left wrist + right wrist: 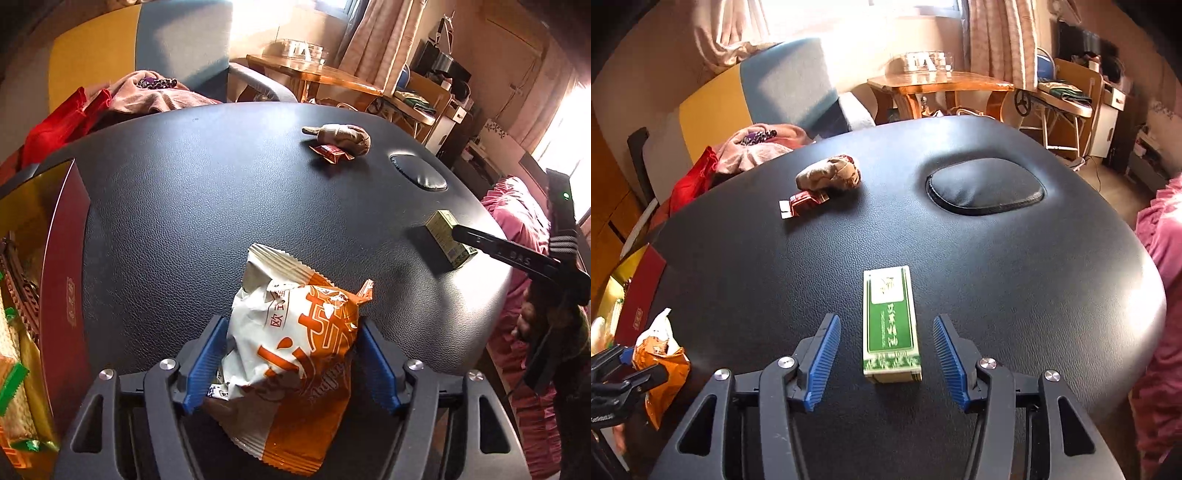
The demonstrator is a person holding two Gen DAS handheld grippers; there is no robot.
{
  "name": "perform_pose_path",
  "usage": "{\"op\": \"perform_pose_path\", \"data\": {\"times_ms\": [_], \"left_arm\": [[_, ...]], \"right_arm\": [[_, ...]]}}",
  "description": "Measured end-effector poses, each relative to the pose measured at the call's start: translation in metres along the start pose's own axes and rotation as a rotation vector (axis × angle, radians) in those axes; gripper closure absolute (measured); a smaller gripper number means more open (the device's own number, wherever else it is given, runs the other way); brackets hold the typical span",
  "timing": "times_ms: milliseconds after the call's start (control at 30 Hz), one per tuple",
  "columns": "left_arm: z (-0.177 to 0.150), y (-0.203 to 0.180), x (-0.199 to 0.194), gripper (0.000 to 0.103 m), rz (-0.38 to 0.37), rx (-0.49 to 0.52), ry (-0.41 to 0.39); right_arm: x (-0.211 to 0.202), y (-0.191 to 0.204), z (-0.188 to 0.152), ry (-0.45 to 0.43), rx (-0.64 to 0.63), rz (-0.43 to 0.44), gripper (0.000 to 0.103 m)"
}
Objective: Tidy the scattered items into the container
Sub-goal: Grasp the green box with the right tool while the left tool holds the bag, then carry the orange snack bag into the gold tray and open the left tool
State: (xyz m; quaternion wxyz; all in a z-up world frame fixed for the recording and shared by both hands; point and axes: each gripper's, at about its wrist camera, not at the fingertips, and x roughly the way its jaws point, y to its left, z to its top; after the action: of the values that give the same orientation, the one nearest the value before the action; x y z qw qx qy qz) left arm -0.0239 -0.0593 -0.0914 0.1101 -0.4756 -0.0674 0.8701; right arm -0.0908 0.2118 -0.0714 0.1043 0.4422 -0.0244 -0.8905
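Note:
An orange-and-white snack bag (295,332) lies between the blue pads of my left gripper (293,325). The jaws stand wide, the pads sit close beside the bag, and I see no squeeze. The right wrist view shows the bag (661,362) and left gripper (624,365) beside the red container box (639,291). My right gripper (886,317) is open astride a green box (890,325), with a gap on each side. A red candy (805,201) and a brown fabric pouch (829,173) lie farther back. The red box (62,258) holds several packets.
Everything lies on a black padded table (184,203) with an oval cushion (984,188) set into it. Red and pink clothes (147,96) are heaped behind its left end. Pink fabric (1167,258) borders the right edge. A chair and wooden tables stand beyond.

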Motion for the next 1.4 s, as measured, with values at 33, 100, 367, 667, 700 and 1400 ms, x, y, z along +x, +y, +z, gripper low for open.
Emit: {"op": "perform_pose_path", "data": {"times_ms": [33,100,367,667,700,1400], "left_arm": [[0.000,0.000,-0.001,0.029,-0.004,0.002,0.000],[0.000,0.000,0.000,0.028,-0.008,0.002,-0.001],[0.006,0.004,0.010,0.028,0.000,-0.024,0.026],[-0.003,-0.009,0.013,0.039,0.066,0.031,0.015],[-0.004,-0.009,0.013,0.039,0.066,0.029,0.014],[-0.021,-0.001,-0.012,0.040,0.127,-0.012,-0.009]], "right_arm": [[0.004,0.001,0.002,0.011,-0.010,0.002,0.053],[0.012,0.002,0.005,0.039,-0.032,0.001,0.058],[0.033,0.005,0.006,0.089,-0.092,-0.045,0.071],[0.023,0.017,-0.010,0.065,-0.091,-0.059,0.072],[0.021,0.019,-0.012,0.062,-0.085,-0.056,0.072],[0.008,0.105,-0.045,0.052,-0.101,-0.012,0.072]]}}
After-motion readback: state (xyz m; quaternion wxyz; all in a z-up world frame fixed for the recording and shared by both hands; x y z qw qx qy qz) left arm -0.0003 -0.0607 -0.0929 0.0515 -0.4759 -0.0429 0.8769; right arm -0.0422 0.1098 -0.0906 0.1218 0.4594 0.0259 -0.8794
